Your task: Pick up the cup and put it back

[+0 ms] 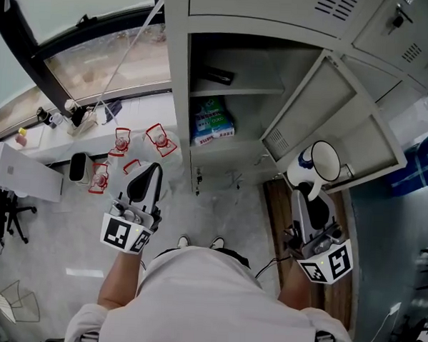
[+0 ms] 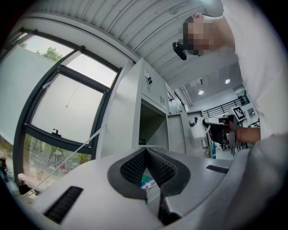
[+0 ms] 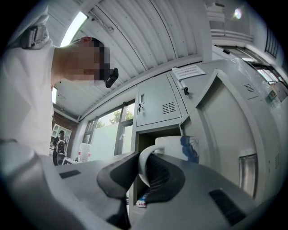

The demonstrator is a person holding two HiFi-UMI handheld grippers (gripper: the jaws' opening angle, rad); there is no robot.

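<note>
Right tool (image 3: 145, 174) clenches the cup (image 1: 320, 162) by its handle only, in the air right of the open locker (image 1: 176, 93); so thin a hold may let it swing, slip or strike the door (image 1: 332, 108); left tool (image 2: 145, 152) is closed, empty.

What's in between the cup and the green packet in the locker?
In the head view, the vented corner of the open locker door sits between the cup and the packet; nothing else.

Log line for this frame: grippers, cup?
right gripper: shut on cup handle, before open locker | left gripper: shut, empty | cup: not yet placed
</note>
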